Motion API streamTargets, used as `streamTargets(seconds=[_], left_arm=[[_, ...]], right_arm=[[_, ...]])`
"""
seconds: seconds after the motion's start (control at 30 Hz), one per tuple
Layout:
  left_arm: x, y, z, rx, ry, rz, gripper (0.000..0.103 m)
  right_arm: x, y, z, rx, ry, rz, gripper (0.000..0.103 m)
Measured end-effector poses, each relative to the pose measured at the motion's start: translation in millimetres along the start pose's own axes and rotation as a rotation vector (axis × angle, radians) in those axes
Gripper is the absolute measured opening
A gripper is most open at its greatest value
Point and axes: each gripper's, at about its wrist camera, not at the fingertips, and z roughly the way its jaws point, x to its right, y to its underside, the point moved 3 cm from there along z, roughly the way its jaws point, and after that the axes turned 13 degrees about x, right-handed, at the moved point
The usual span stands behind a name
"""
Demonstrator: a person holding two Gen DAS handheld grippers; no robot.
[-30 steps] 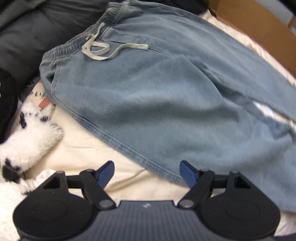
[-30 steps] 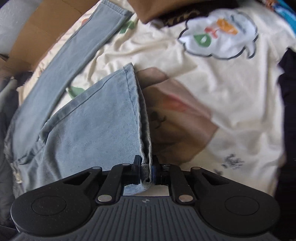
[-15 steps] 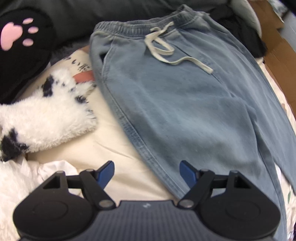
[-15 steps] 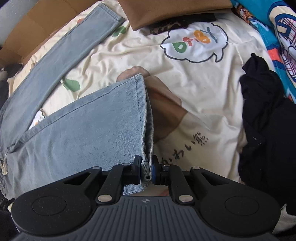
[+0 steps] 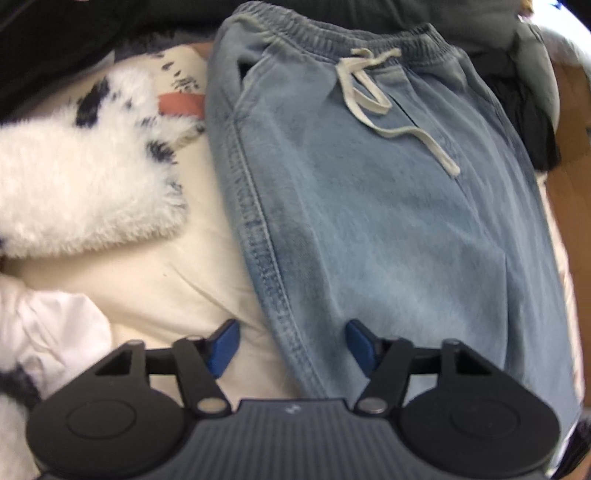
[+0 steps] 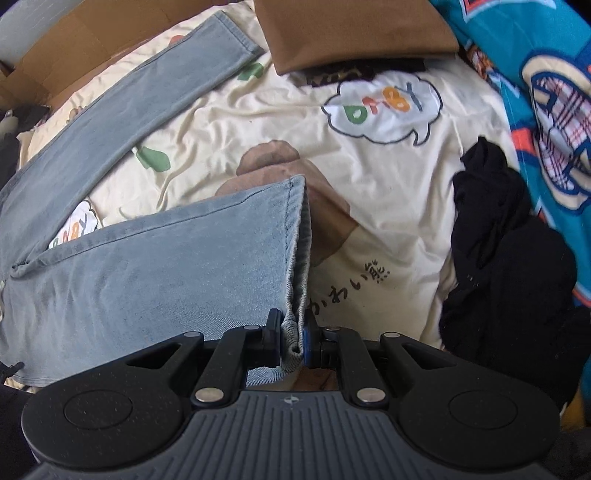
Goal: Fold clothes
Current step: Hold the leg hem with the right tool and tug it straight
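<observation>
I am holding my right claw point(image 6: 291, 341) closed on the hem of one leg of the light blue jeans point(image 6: 147, 280), and the denim is bunching between the two pads. This leg is lying to the left of the claw in the right wrist view, and the other leg point(image 6: 122, 110) is stretching away toward the upper part of the picture, apart from the first one. Both legs are resting on a cream bedsheet point(image 6: 369, 177) with a bear print and the word "BABY" in a cloud. A black garment point(image 6: 506, 236) is lying crumpled at the right side, and a brown folded cloth point(image 6: 351, 33) is lying at the far end.

My left claw point(image 5: 291, 347) is closing over the side seam of the jeans point(image 5: 369, 206), near the hip. The seam is passing between the blue fingers point(image 5: 223, 347), but the pads are not pressing it yet (I am seeing a gap on both sides). The elastic waistband with its pale drawstring point(image 5: 373, 99) is pointing away from me. A fluffy white and black spotted thing point(image 5: 85, 192) is lying just beside the jeans on the left.
</observation>
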Motion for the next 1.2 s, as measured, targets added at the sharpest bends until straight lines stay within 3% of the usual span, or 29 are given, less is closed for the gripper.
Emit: streamTargets(seconds=[0.07, 0.13, 0.27, 0.57, 0.9, 1.0, 1.07, 1.1, 1.13, 1.2], left_arm=[[-3.8, -1.2, 2.2, -0.007, 0.021, -0.047, 0.029], [-6.1, -3.8, 0.0, -0.011, 0.029, -0.071, 0.009], [-2.8, -13.2, -10.0, -0.018, 0.03, -0.044, 0.006], [-4.7, -20.3, -29.1, -0.001, 0.063, 0.015, 0.006], [-8.4, -17.7, -18.1, -0.021, 0.012, 0.065, 0.008], [-9.3, -21.6, -16.5, -0.019, -0.029, 0.064, 0.017], [-11.6, -29.8, -17.9, 0.013, -0.048, 0.067, 0.044], [-13.2, -36.2, -18.3, 0.034, -0.04, 0.063, 0.05], [-14.9, -42.6, -18.7, 0.055, -0.032, 0.059, 0.055], [-19.0, -54.4, -14.6, 0.074, -0.035, 0.053, 0.055]], right_arm=[[-4.9, -3.6, -2.1, 0.009, 0.015, -0.009, 0.009], [-11.4, -7.1, -4.7, 0.021, 0.027, -0.029, 0.009], [-19.6, -15.3, -14.9, 0.041, 0.038, -0.034, 0.009], [-30.9, -18.2, -17.2, 0.037, 0.12, -0.095, 0.01], [4.4, 40.6, 37.8, -0.119, 0.188, -0.07, 0.01], [13.5, 57.1, 51.6, -0.15, 0.198, -0.054, 0.01], [16.3, 65.4, 59.2, -0.161, 0.207, -0.049, 0.01], [16.7, 68.4, 61.8, -0.161, 0.211, -0.049, 0.01], [17.1, 70.2, 64.5, -0.163, 0.213, -0.049, 0.01], [18.0, 72.8, 70.0, -0.168, 0.217, -0.049, 0.01]])
